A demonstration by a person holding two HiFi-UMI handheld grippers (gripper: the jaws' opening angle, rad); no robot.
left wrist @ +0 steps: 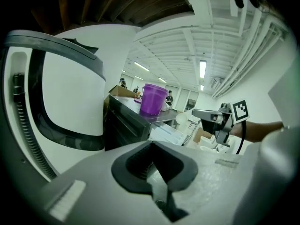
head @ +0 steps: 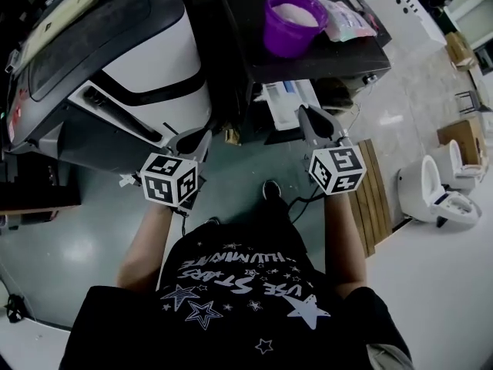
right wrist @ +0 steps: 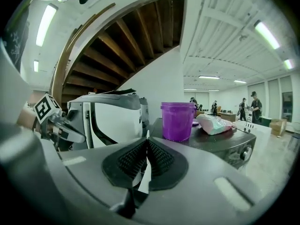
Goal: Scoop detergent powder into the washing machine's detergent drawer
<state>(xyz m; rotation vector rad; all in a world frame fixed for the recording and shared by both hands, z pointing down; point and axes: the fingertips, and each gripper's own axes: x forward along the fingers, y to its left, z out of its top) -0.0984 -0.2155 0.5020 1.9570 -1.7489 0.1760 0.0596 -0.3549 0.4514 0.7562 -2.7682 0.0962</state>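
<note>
The left gripper (head: 194,140) and right gripper (head: 318,125) hang closed and empty, well short of the round purple plastic bucket (head: 291,20) of white powder (head: 296,14) on the dark washing machine top (head: 254,62). A careless reach could knock it over, spilling powder past the white pulled-out drawer (head: 289,102).

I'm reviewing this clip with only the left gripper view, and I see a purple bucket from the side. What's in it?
Observer: The head view looks down into the purple bucket: there is pale powder inside.
Operator: Anything next to it?
Observer: A plastic bag lies beside it, on its right in the head view.
Operator: And the other gripper?
Observer: The right gripper is empty. Its own view shows the jaws together.
</note>
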